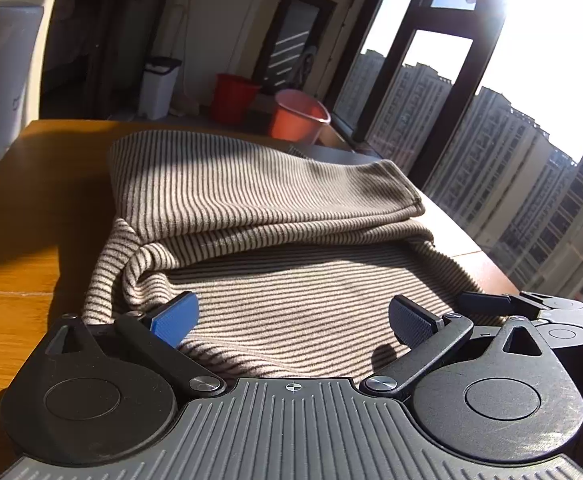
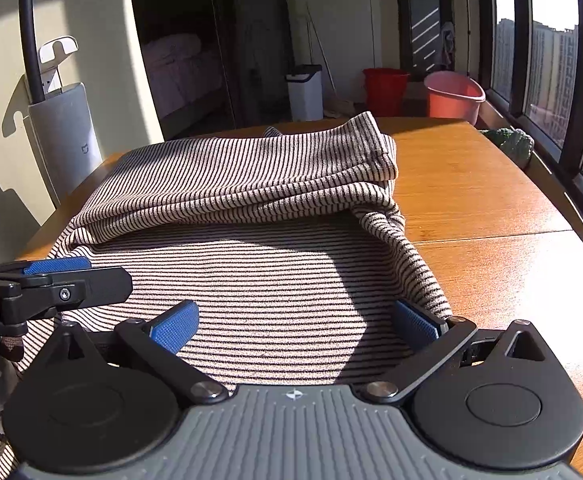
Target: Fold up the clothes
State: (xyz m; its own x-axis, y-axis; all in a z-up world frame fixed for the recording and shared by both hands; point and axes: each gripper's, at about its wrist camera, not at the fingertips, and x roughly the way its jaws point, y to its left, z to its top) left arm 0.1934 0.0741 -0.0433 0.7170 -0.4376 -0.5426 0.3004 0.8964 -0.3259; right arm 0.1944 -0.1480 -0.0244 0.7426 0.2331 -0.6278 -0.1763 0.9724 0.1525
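The wooden table (image 2: 491, 208) fills the foreground of both views, sunlit, with a seam running across its top on the window side. On it lies the striped garment (image 1: 275, 208), beige with thin dark stripes, folded so that a thick upper layer sits on the far half and a single flat layer stretches toward the cameras; its hemmed end (image 2: 379, 148) points toward the window side.

Beyond the far edge of the table stand a white bin (image 2: 304, 90), a red bucket (image 2: 384, 90) and a pink basin (image 2: 453, 96). To the table's left in the right wrist view stands a grey appliance (image 2: 65, 136) against the wall.

The left gripper (image 1: 293, 322) is spread wide over the near flat layer of the garment, nothing held between its pads. The right gripper (image 2: 293, 326) is likewise wide apart over the same near layer, its right pad touching the garment's bunched side edge. The two grippers sit side by side at the table's near edge, each showing in the other's view.
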